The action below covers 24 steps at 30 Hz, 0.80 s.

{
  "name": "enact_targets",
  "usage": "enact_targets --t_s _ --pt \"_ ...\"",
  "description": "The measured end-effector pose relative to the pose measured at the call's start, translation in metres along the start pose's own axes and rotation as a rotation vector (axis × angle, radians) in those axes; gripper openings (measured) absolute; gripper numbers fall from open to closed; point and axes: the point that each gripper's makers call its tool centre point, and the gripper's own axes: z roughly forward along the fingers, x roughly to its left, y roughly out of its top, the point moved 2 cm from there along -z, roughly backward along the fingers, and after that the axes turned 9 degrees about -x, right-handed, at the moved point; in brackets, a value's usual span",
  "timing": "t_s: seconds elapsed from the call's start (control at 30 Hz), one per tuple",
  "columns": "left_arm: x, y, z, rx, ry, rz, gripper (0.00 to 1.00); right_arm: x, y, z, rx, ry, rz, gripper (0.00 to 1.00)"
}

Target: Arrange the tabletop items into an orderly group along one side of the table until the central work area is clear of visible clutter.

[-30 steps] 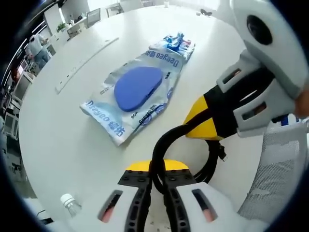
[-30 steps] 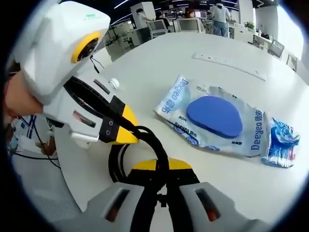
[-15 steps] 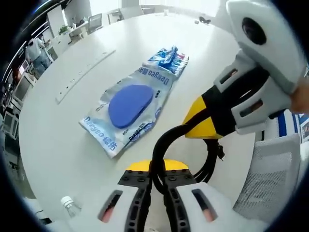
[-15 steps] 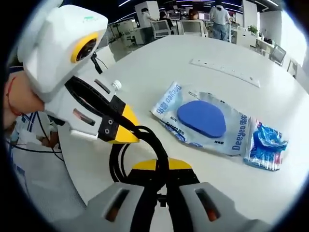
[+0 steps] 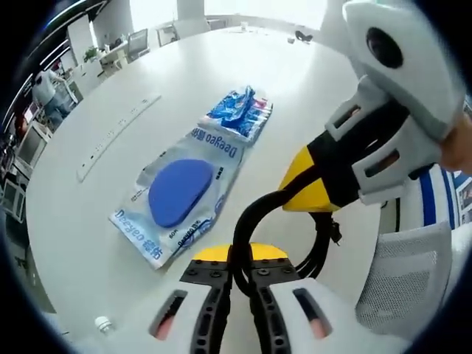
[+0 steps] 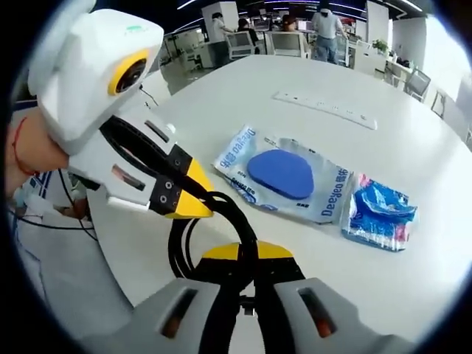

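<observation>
Nearest in both views is a looped black cable [image 5: 247, 221] [image 6: 236, 221]. The left hand-held gripper [image 5: 237, 295] has its yellow-tipped jaws closed on it at the bottom of the left gripper view, and the right hand-held gripper [image 6: 247, 295] clamps the same cable in the right gripper view. Each tool also reaches into the other's view — the right one from the right [image 5: 317, 195], the left one from the left [image 6: 195, 206] — with its yellow nose on the cable loop.

Beyond the jaws, out on the white round bench [image 5: 295, 88] [image 6: 413, 140], lies a flat clear plastic packet printed in blue and holding a blue oval pad [image 5: 179, 193] [image 6: 284, 177]. It lies flat, well apart from both tools. In the left gripper view its long axis runs from lower left to upper right, away from the jaws; in the right gripper view it runs from left to right across the view.

Touching its far short end is a smaller crinkled blue-and-white plastic pouch [image 5: 240, 114] [image 6: 380, 214].

Near the bench edge a clear bottle's white cap [image 5: 103, 323] [image 6: 171, 129] shows. Further off, a long white strip [image 5: 118, 136] [image 6: 324, 108] lies flat on the bench — well past the packet.
</observation>
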Motion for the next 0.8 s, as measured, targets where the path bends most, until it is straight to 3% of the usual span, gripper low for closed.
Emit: enact_targets --t_s 0.47,0.8 --pt "-0.027 0.034 0.027 -0.014 -0.048 0.022 0.04 -0.038 -0.015 -0.03 -0.001 -0.051 0.045 0.02" --pt "-0.029 0.048 0.04 -0.017 -0.068 0.019 0.04 -0.055 -0.018 -0.035 0.002 -0.069 0.056 0.02"
